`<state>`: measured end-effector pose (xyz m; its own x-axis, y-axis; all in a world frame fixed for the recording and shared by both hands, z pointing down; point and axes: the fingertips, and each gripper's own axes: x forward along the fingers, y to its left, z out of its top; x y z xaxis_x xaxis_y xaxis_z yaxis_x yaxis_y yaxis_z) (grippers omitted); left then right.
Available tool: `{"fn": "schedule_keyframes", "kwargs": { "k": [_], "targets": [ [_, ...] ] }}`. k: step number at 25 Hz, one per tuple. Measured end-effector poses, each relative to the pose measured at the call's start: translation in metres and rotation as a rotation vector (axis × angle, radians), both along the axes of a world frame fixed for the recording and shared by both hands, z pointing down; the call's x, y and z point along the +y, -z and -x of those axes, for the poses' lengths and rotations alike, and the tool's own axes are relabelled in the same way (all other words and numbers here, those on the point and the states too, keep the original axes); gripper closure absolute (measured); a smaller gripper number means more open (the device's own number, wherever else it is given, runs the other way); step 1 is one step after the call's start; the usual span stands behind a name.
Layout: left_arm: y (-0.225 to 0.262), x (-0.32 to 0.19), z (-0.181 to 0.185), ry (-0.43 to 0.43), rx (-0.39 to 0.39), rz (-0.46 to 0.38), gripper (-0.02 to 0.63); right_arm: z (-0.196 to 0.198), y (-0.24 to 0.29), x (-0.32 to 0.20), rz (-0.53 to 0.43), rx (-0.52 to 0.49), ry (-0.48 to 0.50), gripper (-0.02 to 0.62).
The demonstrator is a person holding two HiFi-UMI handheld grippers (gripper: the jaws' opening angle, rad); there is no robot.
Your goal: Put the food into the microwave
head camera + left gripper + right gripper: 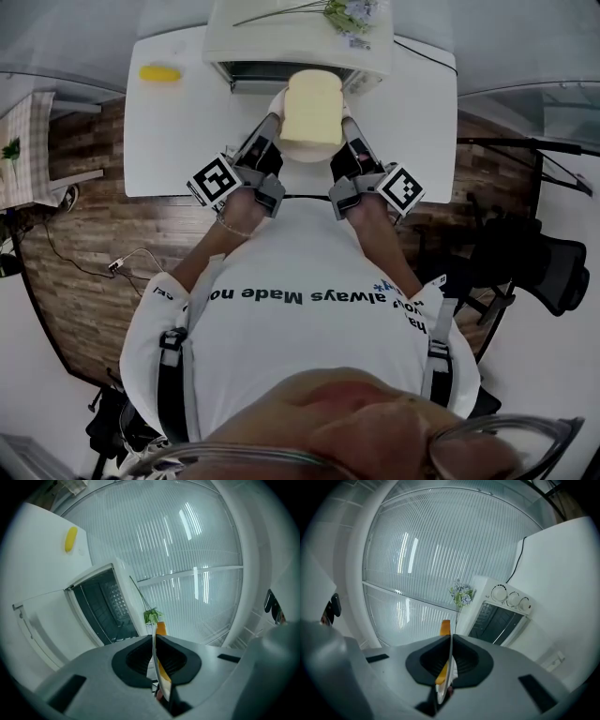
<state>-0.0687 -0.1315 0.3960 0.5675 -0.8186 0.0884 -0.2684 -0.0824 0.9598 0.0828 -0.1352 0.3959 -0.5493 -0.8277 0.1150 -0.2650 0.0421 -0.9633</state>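
A thick pale-yellow slice of bread (pixel 312 108) lies on a white plate (pixel 307 155), held above the table just in front of the white microwave (pixel 300 37). The microwave's door hangs open, showing a dark cavity (pixel 105 604). My left gripper (pixel 272 127) is shut on the plate's left rim and my right gripper (pixel 352 131) on its right rim. In the left gripper view the thin plate edge (pixel 154 653) is pinched between the jaws of the left gripper (pixel 154 639), with orange crust (pixel 161 629) beyond. In the right gripper view the right gripper (pixel 450 641) clamps the rim (pixel 449 663) the same way.
A yellow item (pixel 159 73) lies on the white table (pixel 178 141) at the far left. Flowers (pixel 347 14) rest on top of the microwave. The lowered door (pixel 47 625) juts toward me. Knobs (pixel 511 597) line the microwave's right side. A dark chair (pixel 534 258) stands at the right.
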Motion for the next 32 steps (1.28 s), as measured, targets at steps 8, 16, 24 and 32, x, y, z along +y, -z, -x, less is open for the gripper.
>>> {"fn": "schedule_keyframes", "kwargs": {
  "k": [8, 16, 24, 32],
  "targets": [
    [0.001, 0.001, -0.010, 0.025, -0.008, 0.002, 0.588, -0.010, 0.001, -0.003, -0.005, -0.006, 0.026, 0.575],
    [-0.011, 0.006, -0.001, 0.020, -0.040, 0.030, 0.588, -0.003, -0.011, -0.002, 0.024, 0.008, 0.049, 0.575],
    [-0.031, 0.007, 0.004, -0.004, -0.053, 0.070, 0.588, 0.002, -0.031, 0.002, 0.072, 0.014, 0.047, 0.575],
    [-0.052, 0.006, 0.003, -0.022, -0.078, 0.089, 0.588, 0.001, -0.055, 0.000, 0.107, 0.033, 0.057, 0.574]
  ]
}}
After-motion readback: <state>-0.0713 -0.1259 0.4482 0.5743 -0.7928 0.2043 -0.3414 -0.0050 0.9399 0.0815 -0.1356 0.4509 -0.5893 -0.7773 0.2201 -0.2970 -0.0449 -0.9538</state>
